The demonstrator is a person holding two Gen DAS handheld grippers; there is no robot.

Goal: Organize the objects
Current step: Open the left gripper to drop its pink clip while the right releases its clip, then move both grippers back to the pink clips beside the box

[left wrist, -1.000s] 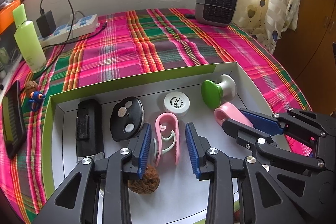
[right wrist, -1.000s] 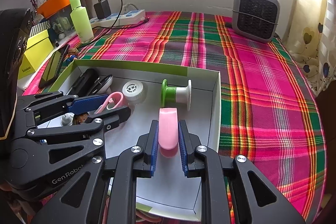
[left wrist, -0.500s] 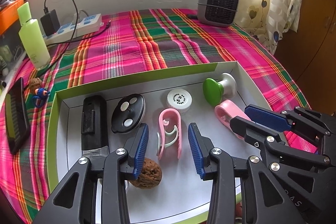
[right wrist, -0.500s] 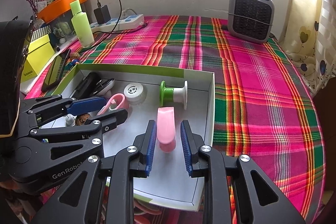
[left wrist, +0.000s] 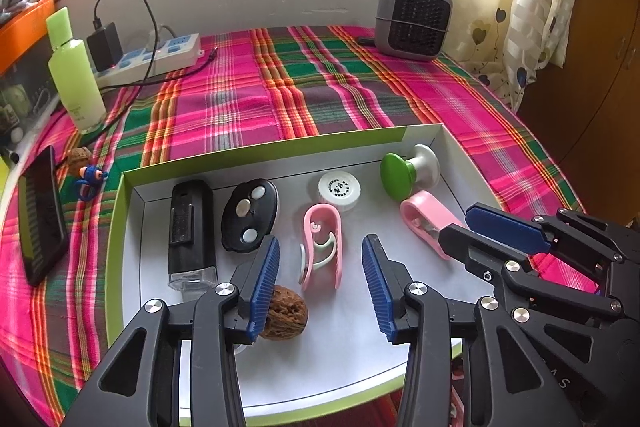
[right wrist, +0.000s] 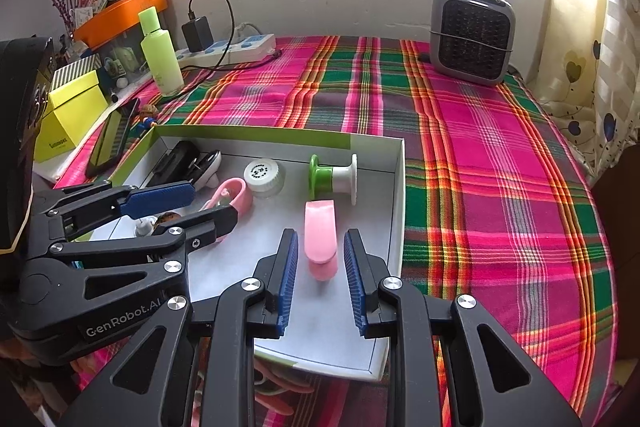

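Both grippers hang over the shallow white tray (left wrist: 132, 267) with the green rim, and neither is carrying anything. The left gripper (left wrist: 320, 283) has just been spreading its jaws; they stand apart with the pink-and-white clip (left wrist: 322, 247) lying flat between them, pads clear of it. A walnut (left wrist: 284, 317) sits at the inner face of its left finger, about eight o'clock from that clip; contact I can't confirm.

Over to the right gripper (right wrist: 320, 277): jaws parted, a sliver of daylight either side of the solid pink clip (right wrist: 320, 233), which rests on the tray floor. Looks like a release, both clips set down in line with the rest.

The row at twelve o'clock: black case (left wrist: 190, 227), oval black remote (left wrist: 250, 215), white cap (left wrist: 339, 189), green-and-white spool (left wrist: 406, 173).

Room? The tray's right wall (right wrist: 398, 211) is close at three o'clock of the right gripper. The plaid cloth (right wrist: 500, 167) beyond is open up to the grey heater (right wrist: 472, 35). Straight up looks like the cleanest exit for both.
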